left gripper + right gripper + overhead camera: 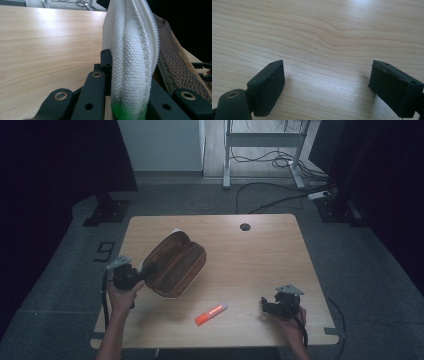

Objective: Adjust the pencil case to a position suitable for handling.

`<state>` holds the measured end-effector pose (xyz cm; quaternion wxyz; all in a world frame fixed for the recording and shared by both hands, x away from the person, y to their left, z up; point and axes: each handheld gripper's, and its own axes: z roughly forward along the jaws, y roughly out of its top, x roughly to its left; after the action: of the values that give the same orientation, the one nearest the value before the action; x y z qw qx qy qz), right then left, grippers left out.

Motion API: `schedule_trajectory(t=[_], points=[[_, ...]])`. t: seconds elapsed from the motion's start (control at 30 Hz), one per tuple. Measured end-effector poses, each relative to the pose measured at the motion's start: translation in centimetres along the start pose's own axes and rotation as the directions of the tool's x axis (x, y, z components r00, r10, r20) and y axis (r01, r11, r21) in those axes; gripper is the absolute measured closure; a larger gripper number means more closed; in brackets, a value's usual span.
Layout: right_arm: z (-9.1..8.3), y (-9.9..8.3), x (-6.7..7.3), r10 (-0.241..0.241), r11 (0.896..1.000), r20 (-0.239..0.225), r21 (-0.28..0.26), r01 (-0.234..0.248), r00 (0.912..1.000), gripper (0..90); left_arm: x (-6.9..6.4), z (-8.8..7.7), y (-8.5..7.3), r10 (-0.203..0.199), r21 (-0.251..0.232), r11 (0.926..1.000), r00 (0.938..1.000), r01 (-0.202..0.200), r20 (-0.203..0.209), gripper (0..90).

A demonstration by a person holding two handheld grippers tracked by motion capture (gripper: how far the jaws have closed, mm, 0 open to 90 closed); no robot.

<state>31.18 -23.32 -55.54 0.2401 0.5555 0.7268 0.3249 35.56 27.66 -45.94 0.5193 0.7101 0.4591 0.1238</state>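
Table point(260, 255): pale wood, bare grain under right gripper. Pouch point(174, 263): brown, lies tilted on left half of table, near end at left edge. Left gripper point(136, 276): jaws clamped on pouch's white fabric edge point(132, 62), brown mesh just beside it. Right gripper point(267, 306): near right front corner, well apart from pouch, jaws wide, nothing between. Marker point(211, 313): orange and white, flat on table between grippers, near front edge, untouched.

A lab or test room: a lone wooden tabletop point(260, 250) on grey carpet point(65, 270), black curtains point(60, 155) at both sides, loose cables point(270, 157) under a far white desk frame point(262, 140).
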Motion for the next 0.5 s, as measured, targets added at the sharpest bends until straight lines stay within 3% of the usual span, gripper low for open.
schedule_trajectory(t=[0.17,0.5], points=[[0.0,0.0,0.0,0.000,1.000,0.000,0.000,0.000,1.0000,12.6,-0.7,1.1,-0.2,0.027,0.023,0.9994,0.9996,-0.027,0.009,85.1],[0.0,0.0,0.0,0.000,1.000,0.000,0.000,0.000,1.0000,12.6,-1.9,2.2,-0.2,0.025,0.030,0.9992,0.9987,-0.027,0.045,85.1]])
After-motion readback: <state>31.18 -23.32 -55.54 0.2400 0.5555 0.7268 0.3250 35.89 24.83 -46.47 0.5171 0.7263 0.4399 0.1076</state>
